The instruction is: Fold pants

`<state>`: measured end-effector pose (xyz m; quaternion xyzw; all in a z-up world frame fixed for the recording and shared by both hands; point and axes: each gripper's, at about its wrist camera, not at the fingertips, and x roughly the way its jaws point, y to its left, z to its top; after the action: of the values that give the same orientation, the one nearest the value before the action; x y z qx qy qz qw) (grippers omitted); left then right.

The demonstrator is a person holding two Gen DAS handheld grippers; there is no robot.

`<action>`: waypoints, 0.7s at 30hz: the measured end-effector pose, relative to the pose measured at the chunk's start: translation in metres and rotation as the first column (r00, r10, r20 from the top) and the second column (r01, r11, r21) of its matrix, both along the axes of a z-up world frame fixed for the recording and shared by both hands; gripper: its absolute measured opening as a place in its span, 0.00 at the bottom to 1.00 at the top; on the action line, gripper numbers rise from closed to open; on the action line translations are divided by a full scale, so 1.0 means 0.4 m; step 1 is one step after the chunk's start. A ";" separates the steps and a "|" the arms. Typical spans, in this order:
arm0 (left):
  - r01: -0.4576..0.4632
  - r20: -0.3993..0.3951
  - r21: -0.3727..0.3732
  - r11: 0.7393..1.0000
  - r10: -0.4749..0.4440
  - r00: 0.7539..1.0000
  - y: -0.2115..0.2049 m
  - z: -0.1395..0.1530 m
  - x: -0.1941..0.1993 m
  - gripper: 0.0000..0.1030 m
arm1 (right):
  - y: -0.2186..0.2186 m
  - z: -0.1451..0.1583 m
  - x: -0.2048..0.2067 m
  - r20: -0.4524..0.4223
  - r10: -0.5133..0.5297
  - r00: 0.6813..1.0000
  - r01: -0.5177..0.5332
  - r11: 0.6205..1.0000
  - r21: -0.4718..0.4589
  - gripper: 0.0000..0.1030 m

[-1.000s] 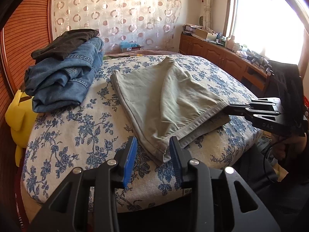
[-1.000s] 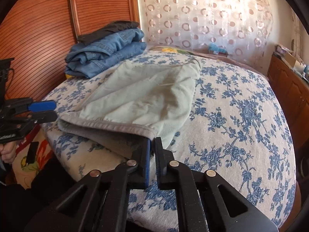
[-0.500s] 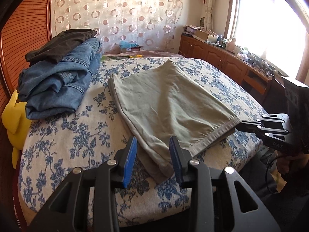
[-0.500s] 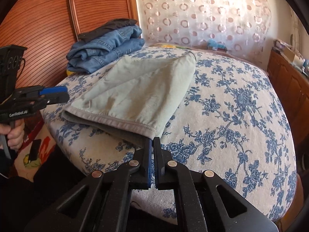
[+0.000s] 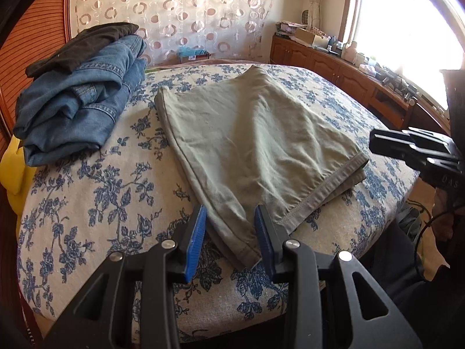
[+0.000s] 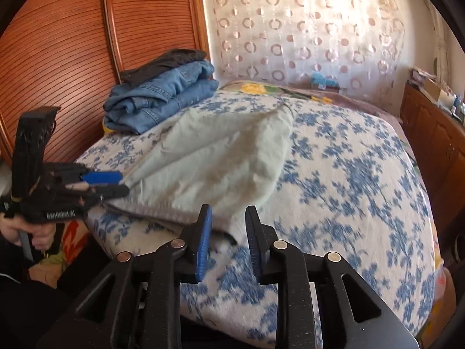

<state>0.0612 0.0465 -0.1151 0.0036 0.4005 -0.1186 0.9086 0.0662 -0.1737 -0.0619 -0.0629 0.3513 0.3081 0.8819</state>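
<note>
Releasing the folded khaki pants onto the floral bedspread, the right gripper fingers are opening around the hem; left gripper fingers straddle its corner, unclamped; both should withdraw cleanly.

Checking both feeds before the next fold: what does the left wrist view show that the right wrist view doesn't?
Left wrist only: the bright window, and the pants' hem corner between the left gripper's open pads.

Right wrist only: the yellow-flowered blanket behind the bed, and the right gripper opening, the pants' other corner loose between its jaws.

Both: the pants flat on the bed, jeans stacked behind, the curtain.
</note>
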 end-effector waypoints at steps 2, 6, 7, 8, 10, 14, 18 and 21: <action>0.000 -0.011 -0.002 1.000 0.000 1.000 0.003 -0.011 0.000 0.33 | 0.023 -0.008 0.020 -0.010 0.006 1.000 -0.006 1.000 0.000 0.23; -0.001 -0.013 -0.012 1.000 0.000 1.000 0.007 -0.021 -0.005 0.33 | 0.052 -0.046 0.041 -0.034 0.002 0.999 -0.004 0.999 -0.050 0.23; -0.001 -0.014 -0.016 1.000 0.000 1.000 0.009 -0.021 -0.006 0.33 | 0.057 -0.066 0.046 -0.048 -0.018 0.999 0.013 0.995 -0.099 0.23; 0.000 -0.013 -0.019 1.000 0.000 1.000 0.009 -0.021 -0.007 0.33 | 0.055 -0.077 0.047 -0.057 -0.030 0.998 0.023 0.993 -0.115 0.23; 0.003 -0.009 -0.018 1.000 -0.004 1.000 0.009 -0.023 -0.010 0.34 | 0.039 -0.093 0.045 -0.079 -0.040 0.996 0.030 0.993 -0.115 0.23; 0.004 0.000 -0.020 1.000 -0.004 1.000 0.009 -0.023 -0.012 0.34 | 0.012 -0.099 0.035 -0.100 -0.043 0.994 0.034 0.995 -0.090 0.24; 0.004 0.005 -0.025 1.000 -0.004 1.000 0.012 -0.023 -0.015 0.34 | 0.005 -0.102 0.032 -0.106 -0.045 0.993 0.037 0.996 -0.075 0.24; 0.003 0.000 -0.033 0.999 -0.003 1.000 0.014 -0.021 -0.015 0.35 | 0.005 -0.102 0.033 -0.108 -0.046 0.993 0.039 0.997 -0.070 0.25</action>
<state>0.0553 0.0521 -0.1236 -0.0110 0.3987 -0.1264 0.9083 0.0794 -0.1716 -0.1029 -0.0682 0.4107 0.2803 0.8650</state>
